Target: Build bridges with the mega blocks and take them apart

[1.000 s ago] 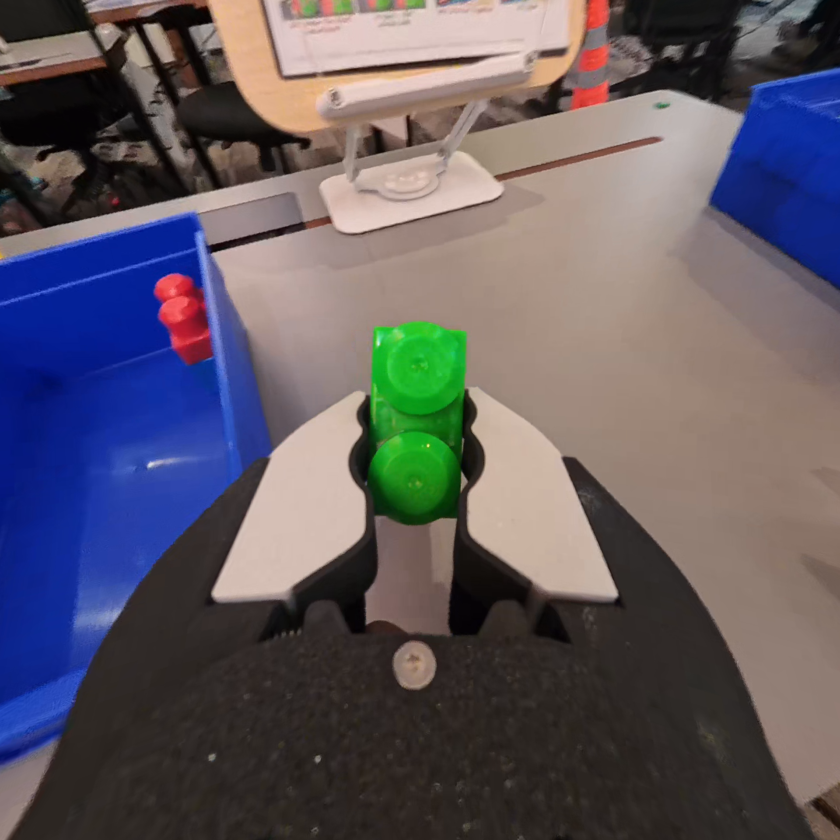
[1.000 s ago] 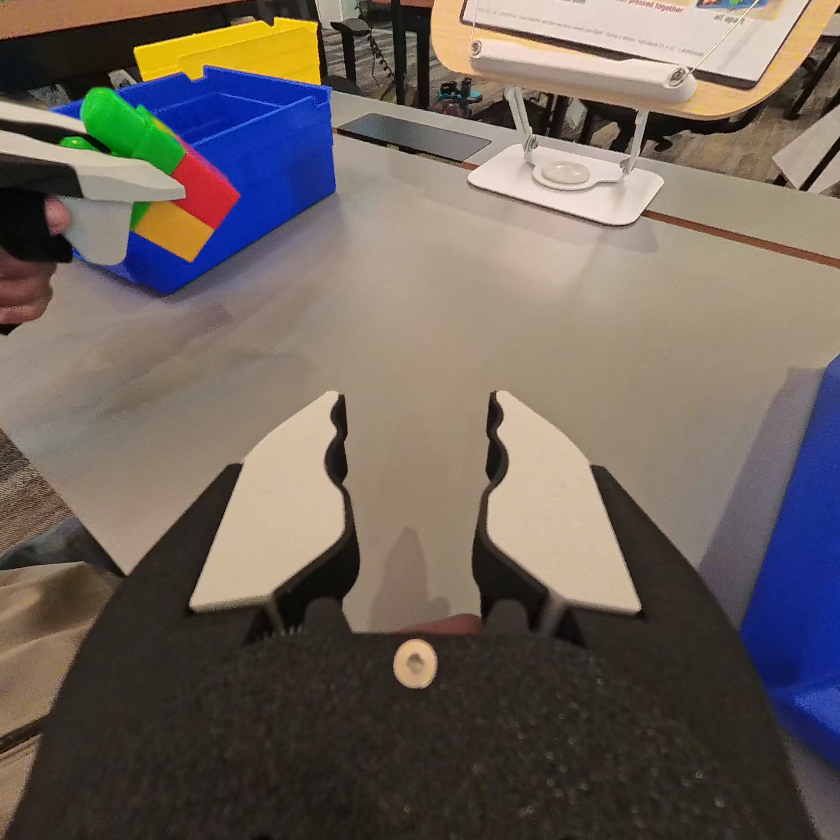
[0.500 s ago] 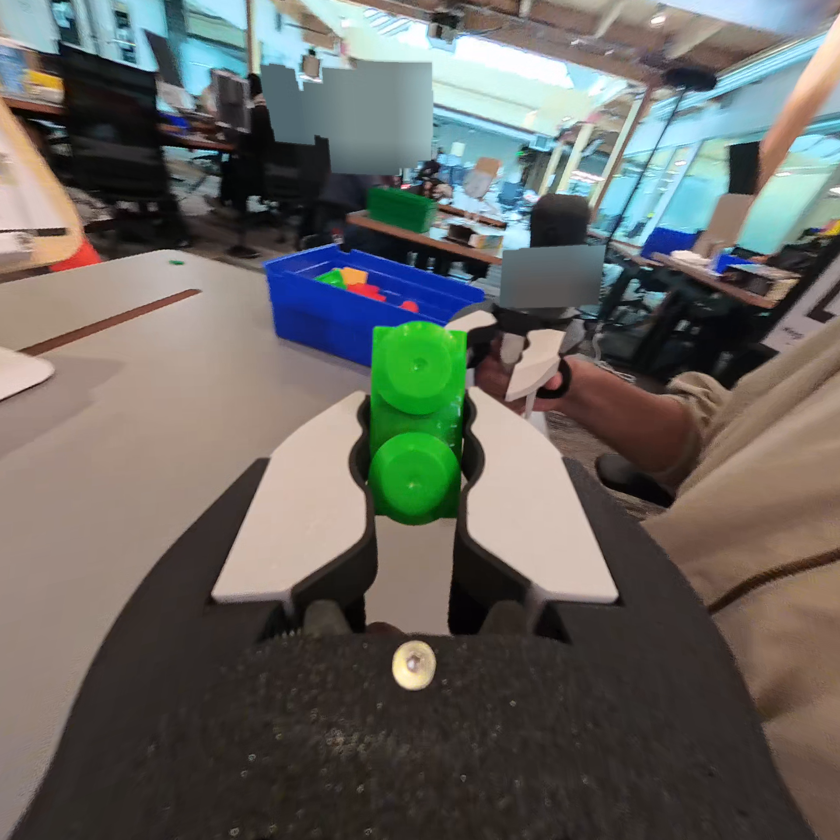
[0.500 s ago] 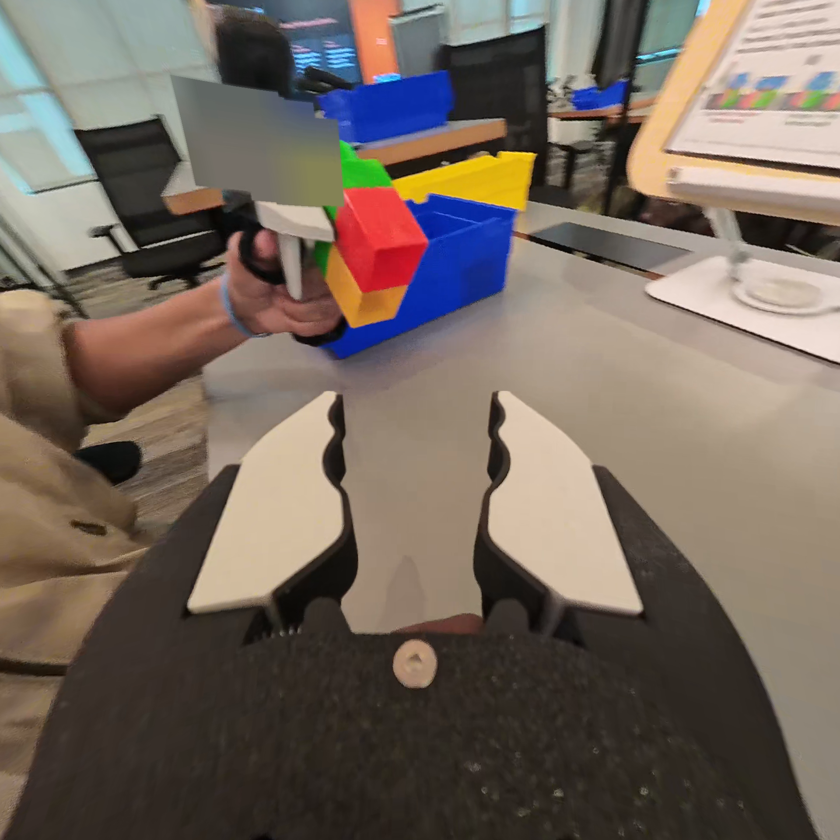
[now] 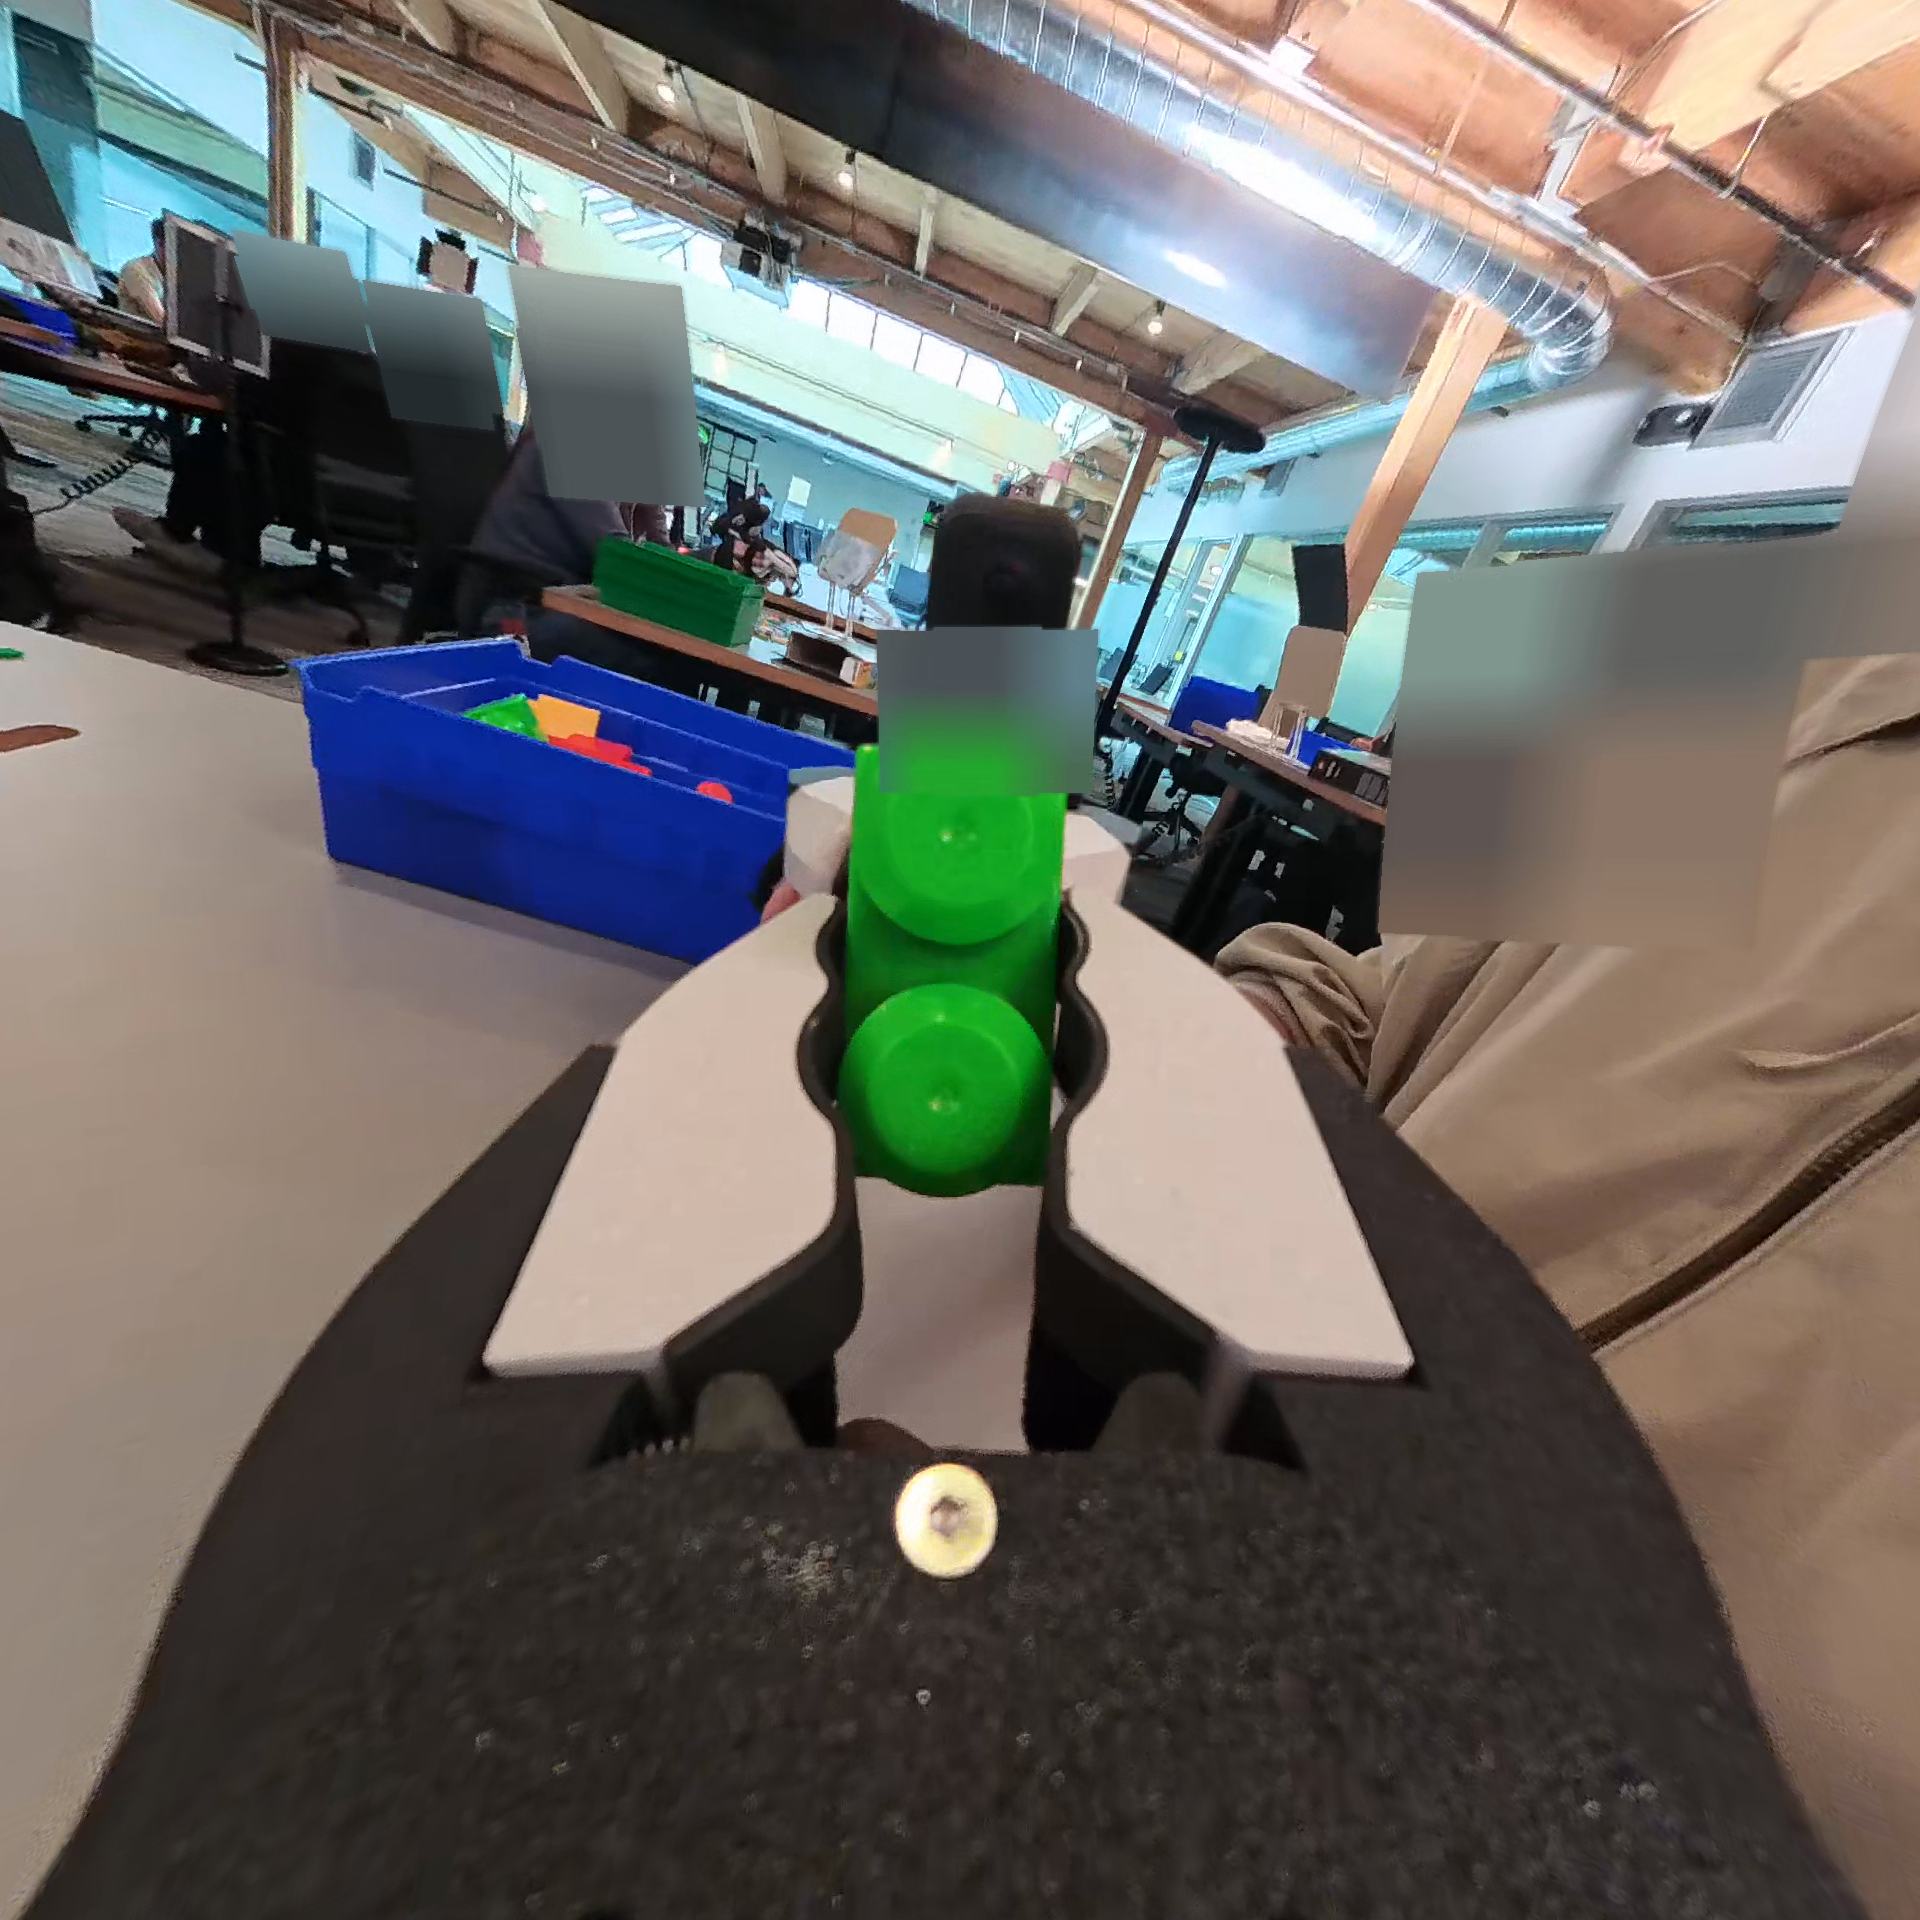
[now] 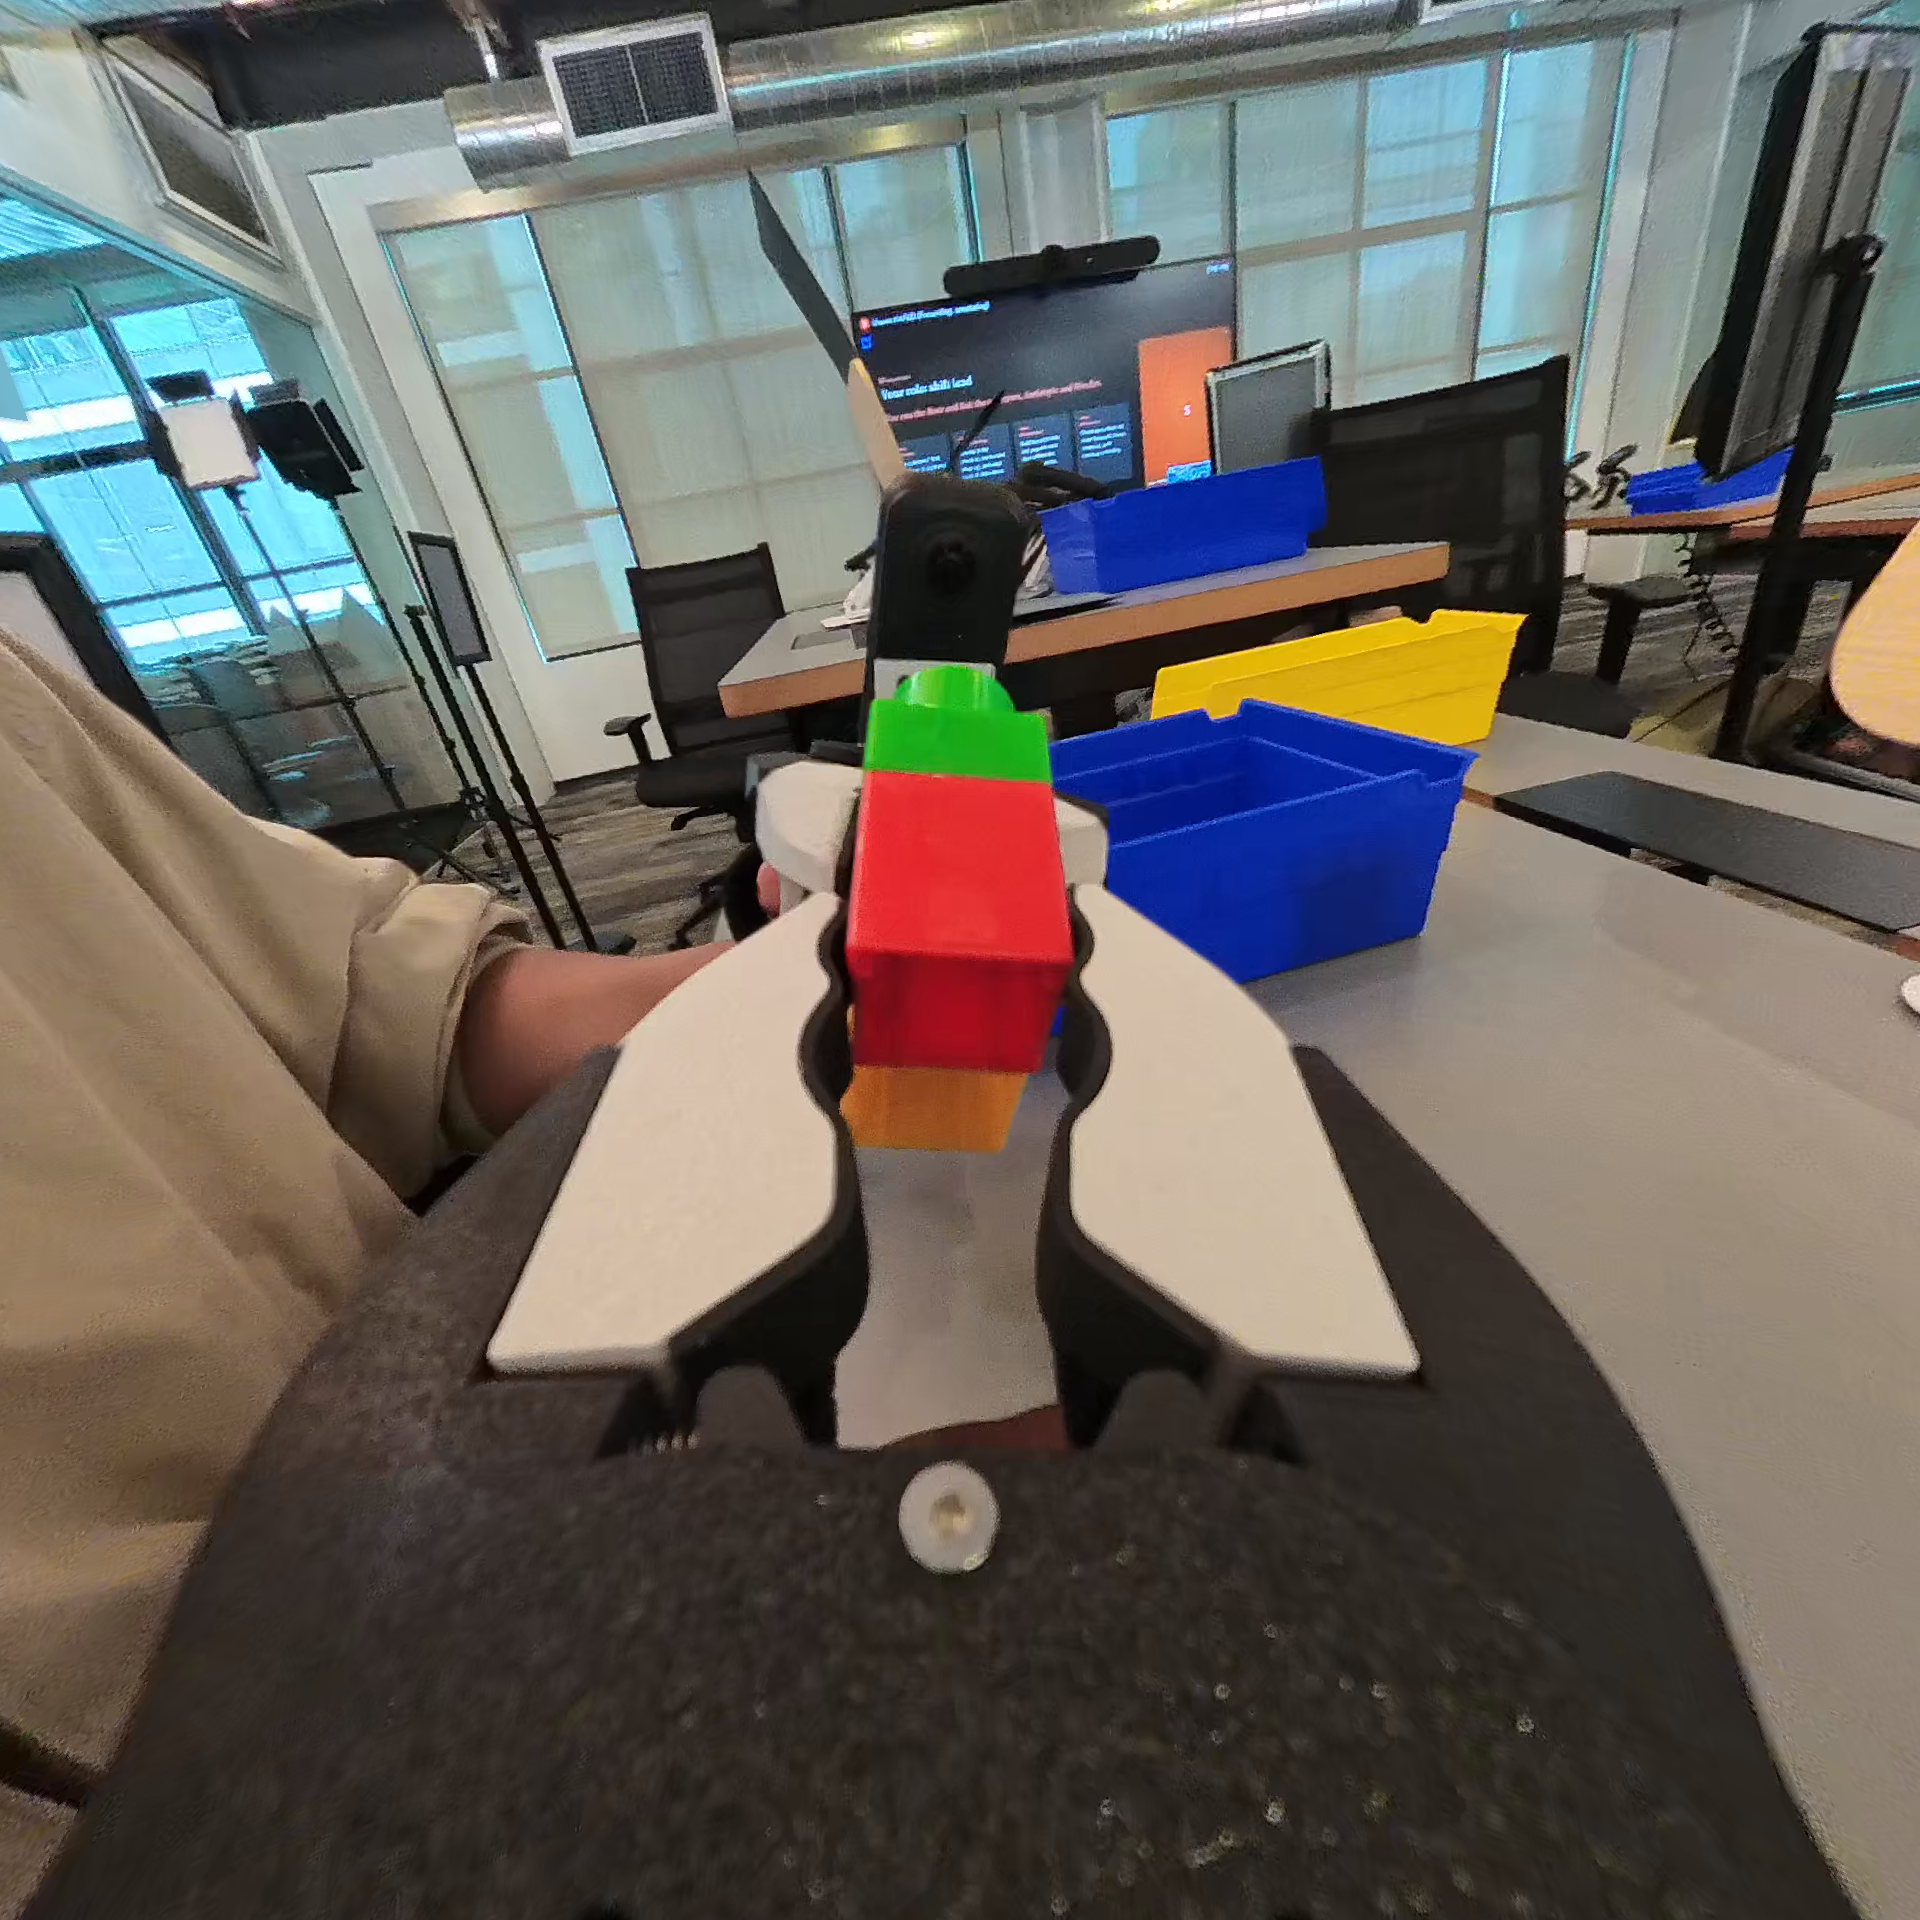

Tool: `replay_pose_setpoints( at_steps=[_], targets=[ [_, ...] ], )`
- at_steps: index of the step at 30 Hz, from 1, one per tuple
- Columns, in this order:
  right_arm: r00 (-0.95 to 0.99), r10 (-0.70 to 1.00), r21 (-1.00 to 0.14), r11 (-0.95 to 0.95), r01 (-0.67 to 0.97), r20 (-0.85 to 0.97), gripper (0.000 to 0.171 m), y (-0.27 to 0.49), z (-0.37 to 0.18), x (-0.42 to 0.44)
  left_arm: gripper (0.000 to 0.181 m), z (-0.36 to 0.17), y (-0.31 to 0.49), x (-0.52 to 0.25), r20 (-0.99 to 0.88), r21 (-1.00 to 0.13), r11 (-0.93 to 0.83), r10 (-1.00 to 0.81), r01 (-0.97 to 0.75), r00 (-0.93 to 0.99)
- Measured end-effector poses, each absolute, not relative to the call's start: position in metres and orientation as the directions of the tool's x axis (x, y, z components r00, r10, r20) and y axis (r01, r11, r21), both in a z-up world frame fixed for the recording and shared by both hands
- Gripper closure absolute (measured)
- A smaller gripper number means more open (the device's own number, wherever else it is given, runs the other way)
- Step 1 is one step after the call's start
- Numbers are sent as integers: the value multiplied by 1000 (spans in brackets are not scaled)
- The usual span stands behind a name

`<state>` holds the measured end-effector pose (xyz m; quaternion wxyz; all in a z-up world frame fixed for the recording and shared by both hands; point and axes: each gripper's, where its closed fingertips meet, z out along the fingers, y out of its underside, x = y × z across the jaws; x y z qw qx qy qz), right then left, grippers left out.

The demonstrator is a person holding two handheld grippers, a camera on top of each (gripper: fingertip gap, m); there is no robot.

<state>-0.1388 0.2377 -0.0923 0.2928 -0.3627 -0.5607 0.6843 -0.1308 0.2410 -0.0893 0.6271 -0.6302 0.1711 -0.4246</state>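
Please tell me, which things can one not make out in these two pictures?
- Right wrist view: whether the right gripper presses the red plastic block is unclear: the contact spots are hidden.
- Left wrist view: the green two-stud plastic block in the left gripper hides the red block and the orange plastic block; a mosaic patch covers its far end.

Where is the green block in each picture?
Left wrist view: green block at centre, studs toward the camera, clamped in the left gripper.
Right wrist view: green block just above centre, on top of the red block.
Shared landmark: the grey table.
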Motion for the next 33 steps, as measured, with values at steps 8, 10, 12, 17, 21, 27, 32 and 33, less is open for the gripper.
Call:
replay_pose_setpoints(
  at_steps=[8, 10, 12, 17, 21, 27, 32, 33],
  targets=[
    [-613, 773, -980, -196, 17, -165, 136, 242, -95, -128, 145, -82, 230, -136, 280, -947, -105, -738, 305, 614],
    [-587, 790, -979, -205, 16, -176, 136, 257, -95, -120, 145, -72, 224, -156, 284, -939, -73, -715, 335, 639],
    [-545, 822, -983, -180, 27, -166, 136, 272, -97, -110, 145, -77, 220, -170, 228, -966, -64, -657, 249, 719],
    [-384, 916, -993, -104, 63, -120, 136, 306, -105, -78, 145, -83, 202, -192, 126, -992, -59, -497, 112, 859],
    [-146, 984, -985, -78, 157, -101, 135, 325, -126, -64, 145, -101, 195, -226, 86, -994, -84, -170, 73, 982],
    [341, 940, -942, -126, 311, -13, 135, 343, -175, -56, 145, -153, 180, -251, 1, -964, -250, 338, 91, 941],
    [457, 889, -934, -147, 326, 19, 135, 344, -194, -53, 145, -174, 177, -242, -56, -953, -294, 413, 75, 909],
    [464, 885, -932, -140, 334, 33, 135, 345, -196, -51, 145, -176, 178, -240, -53, -952, -295, 406, 76, 912]
  ],
)
